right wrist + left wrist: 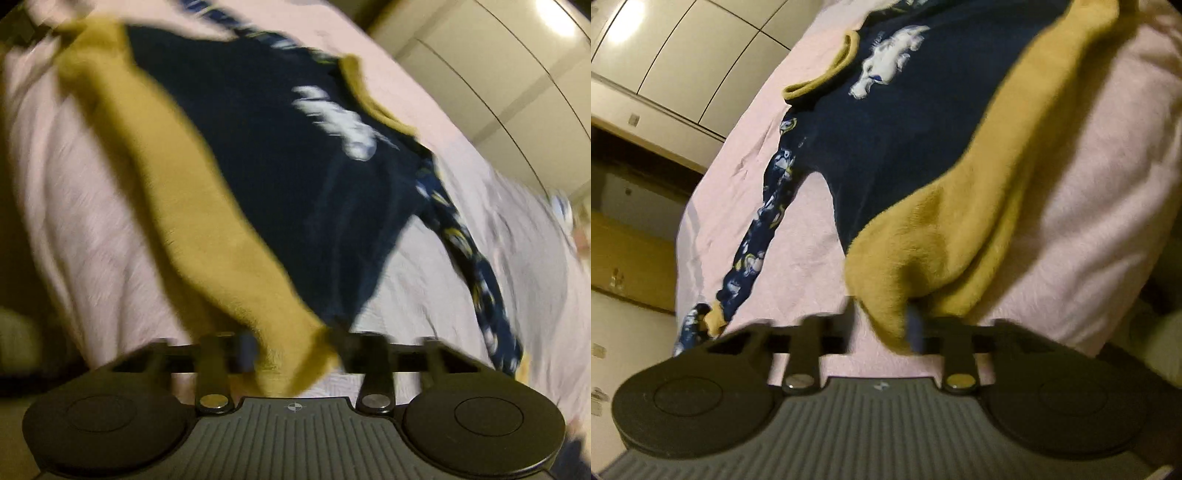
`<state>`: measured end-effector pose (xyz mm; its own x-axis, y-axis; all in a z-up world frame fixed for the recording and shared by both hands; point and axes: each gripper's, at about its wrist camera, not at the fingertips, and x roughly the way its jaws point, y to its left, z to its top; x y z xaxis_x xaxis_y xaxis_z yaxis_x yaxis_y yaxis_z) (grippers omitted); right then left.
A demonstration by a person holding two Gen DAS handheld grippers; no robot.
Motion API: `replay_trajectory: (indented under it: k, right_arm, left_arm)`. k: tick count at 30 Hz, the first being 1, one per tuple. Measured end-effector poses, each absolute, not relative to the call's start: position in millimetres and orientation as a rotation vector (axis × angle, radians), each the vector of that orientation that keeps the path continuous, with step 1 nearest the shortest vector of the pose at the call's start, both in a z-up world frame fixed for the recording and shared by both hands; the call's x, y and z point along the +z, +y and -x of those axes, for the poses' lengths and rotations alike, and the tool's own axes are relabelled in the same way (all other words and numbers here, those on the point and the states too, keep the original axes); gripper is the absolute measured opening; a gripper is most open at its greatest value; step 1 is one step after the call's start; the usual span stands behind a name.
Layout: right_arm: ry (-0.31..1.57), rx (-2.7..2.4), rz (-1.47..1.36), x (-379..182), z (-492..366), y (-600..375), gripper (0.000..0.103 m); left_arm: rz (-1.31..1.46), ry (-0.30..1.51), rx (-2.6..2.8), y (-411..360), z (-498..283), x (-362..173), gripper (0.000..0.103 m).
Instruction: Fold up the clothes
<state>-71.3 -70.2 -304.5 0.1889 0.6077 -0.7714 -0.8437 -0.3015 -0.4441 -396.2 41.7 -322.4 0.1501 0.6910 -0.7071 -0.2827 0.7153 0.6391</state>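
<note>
A pink bed (1089,192) carries a navy sweater (905,147) spread across its middle, its mustard lining (960,229) turned up along the hem nearest the cameras, its collar (827,70) toward the far edge and one patterned sleeve (764,229) lying out flat toward a side edge. The left gripper (882,332) is clenched on a bunched corner of the mustard hem, and the right gripper (295,354) is clenched on the hem's other corner (288,354), where mustard and navy cloth gather between its fingers; both views are blurred.
</note>
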Motion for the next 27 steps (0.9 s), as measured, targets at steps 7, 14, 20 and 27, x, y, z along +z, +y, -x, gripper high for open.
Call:
replay_trajectory:
  k: [7,14,20,27]
  right_arm:
    - [0.293,1.429,1.055,-271.1,50.2,-83.0,0.005]
    - [0.471,1.425,1.265,-306.8,61.7,-85.0,0.018]
    - [0.600,1.417,0.970,-257.5,53.2,-88.1,0.061]
    - [0.932,1.069,0.755,-276.0,31.7,-55.6,0.060]
  left_arm:
    - [-0.470,1.059,0.626,28.8,401.3,-284.0,0.005]
    - [-0.465,1.301,0.437,25.2,413.4,-330.3,0.009]
    - [-0.049,1.262,0.428,76.3,433.6,-278.2,0.011]
    - [0.378,1.019,0.634,159.5,413.3,-279.2,0.011]
